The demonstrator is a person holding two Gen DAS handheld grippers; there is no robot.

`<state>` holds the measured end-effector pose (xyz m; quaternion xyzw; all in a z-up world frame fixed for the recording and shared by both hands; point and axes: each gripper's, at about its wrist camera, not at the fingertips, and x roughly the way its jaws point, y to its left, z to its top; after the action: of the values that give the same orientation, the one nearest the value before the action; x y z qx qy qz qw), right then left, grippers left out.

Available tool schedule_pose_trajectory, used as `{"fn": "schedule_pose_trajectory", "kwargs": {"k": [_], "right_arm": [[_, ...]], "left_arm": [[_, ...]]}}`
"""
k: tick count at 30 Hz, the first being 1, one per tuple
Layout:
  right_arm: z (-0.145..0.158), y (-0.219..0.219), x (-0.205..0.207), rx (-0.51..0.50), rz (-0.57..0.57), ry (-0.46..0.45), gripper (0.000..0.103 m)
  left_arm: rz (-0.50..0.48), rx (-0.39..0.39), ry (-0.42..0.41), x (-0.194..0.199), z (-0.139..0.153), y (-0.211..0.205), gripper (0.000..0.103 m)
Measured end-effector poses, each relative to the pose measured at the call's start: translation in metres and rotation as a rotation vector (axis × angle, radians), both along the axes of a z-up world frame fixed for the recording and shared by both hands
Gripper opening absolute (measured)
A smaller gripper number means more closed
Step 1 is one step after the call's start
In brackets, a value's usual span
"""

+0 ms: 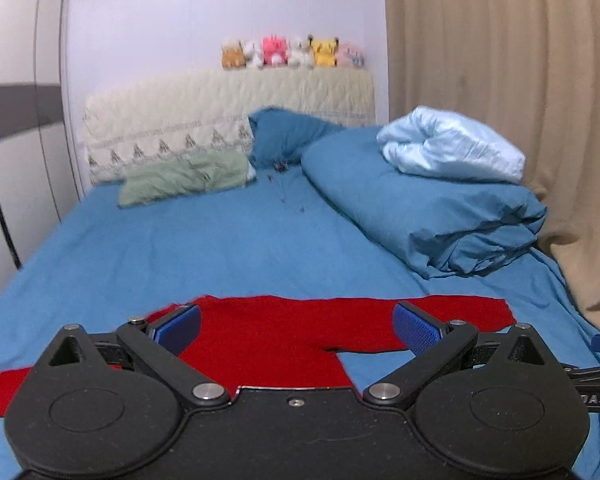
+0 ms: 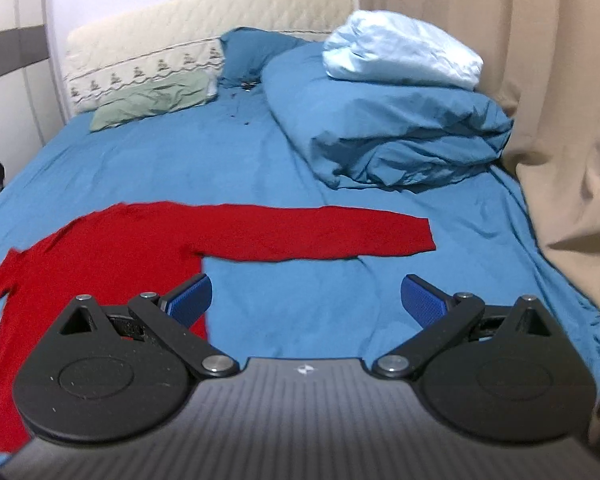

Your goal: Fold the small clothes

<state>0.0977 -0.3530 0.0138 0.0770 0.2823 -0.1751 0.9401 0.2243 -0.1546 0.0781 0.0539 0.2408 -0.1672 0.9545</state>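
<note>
Home bedroom: made bed in blue sheet [image 2: 180, 152], quilted headboard [image 1: 228, 92] topped by plush toys [image 1: 292, 52], folded duvet [image 2: 392, 136], beige curtain [image 1: 500, 80], wardrobe [image 1: 20, 120].

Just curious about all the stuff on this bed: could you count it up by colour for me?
Red: 1, the red top laid flat.
Teal: 2, the folded duvet and a teal pillow.
Pale blue: 1, the bundled blanket.
Green: 1, the green pillow.
Total: 5.
</note>
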Motion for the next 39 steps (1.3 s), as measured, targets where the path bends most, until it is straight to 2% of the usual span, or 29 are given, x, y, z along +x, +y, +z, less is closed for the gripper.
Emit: {"fn": "schedule_pose_trajectory", "kwargs": {"k": [4,7,12,17,20,22,26,28,29,30,31,32,34,36,39], "right_arm": [[-0.025,-0.043,0.039,0.035,-0.037,0.002,0.103],[-0.051,-0.074,0.065,0.04,-0.075,0.015,0.103],[-0.111,-0.136,0.094,0.214,-0.112,0.011,0.103],[-0.162,-0.174,0.125,0.337,-0.128,-0.023,0.103],[-0.19,-0.191,0.146,0.382,-0.181,-0.048,0.103],[-0.205,-0.201,0.159,0.4,-0.212,-0.047,0.093],[-0.224,-0.212,0.178,0.389,-0.256,-0.087,0.087],[-0.226,-0.213,0.186,0.363,-0.269,-0.097,0.074],[-0.227,-0.212,0.189,0.347,-0.281,-0.1,0.071],[-0.228,-0.213,0.193,0.335,-0.296,-0.104,0.064],[-0.229,-0.214,0.195,0.328,-0.311,-0.11,0.051],[-0.23,-0.215,0.197,0.324,-0.327,-0.117,0.046],[-0.23,-0.219,0.198,0.333,-0.357,-0.13,0.028],[-0.228,-0.222,0.198,0.349,-0.369,-0.145,0.021],[-0.214,-0.219,0.205,0.323,-0.334,-0.147,0.02]], "left_arm": [[-0.002,0.002,0.079,0.061,-0.027,-0.031,0.103],[0.015,0.031,0.124,0.103,-0.054,-0.052,0.103],[0.051,0.041,0.205,0.161,-0.109,-0.07,0.103],[0.089,0.019,0.305,0.216,-0.165,-0.077,0.103],[0.093,0.015,0.343,0.24,-0.193,-0.082,0.102],[0.083,0.029,0.346,0.247,-0.206,-0.084,0.102],[0.073,0.041,0.361,0.263,-0.227,-0.091,0.102],[0.064,0.042,0.374,0.27,-0.235,-0.093,0.102],[0.055,0.047,0.381,0.272,-0.238,-0.096,0.102],[0.045,0.055,0.385,0.275,-0.242,-0.098,0.102],[0.042,0.064,0.391,0.278,-0.245,-0.102,0.103],[0.043,0.068,0.387,0.279,-0.248,-0.103,0.103],[0.04,0.057,0.369,0.281,-0.249,-0.101,0.103],[0.038,0.04,0.373,0.28,-0.248,-0.096,0.103],[0.035,0.001,0.381,0.276,-0.236,-0.082,0.101]]}}
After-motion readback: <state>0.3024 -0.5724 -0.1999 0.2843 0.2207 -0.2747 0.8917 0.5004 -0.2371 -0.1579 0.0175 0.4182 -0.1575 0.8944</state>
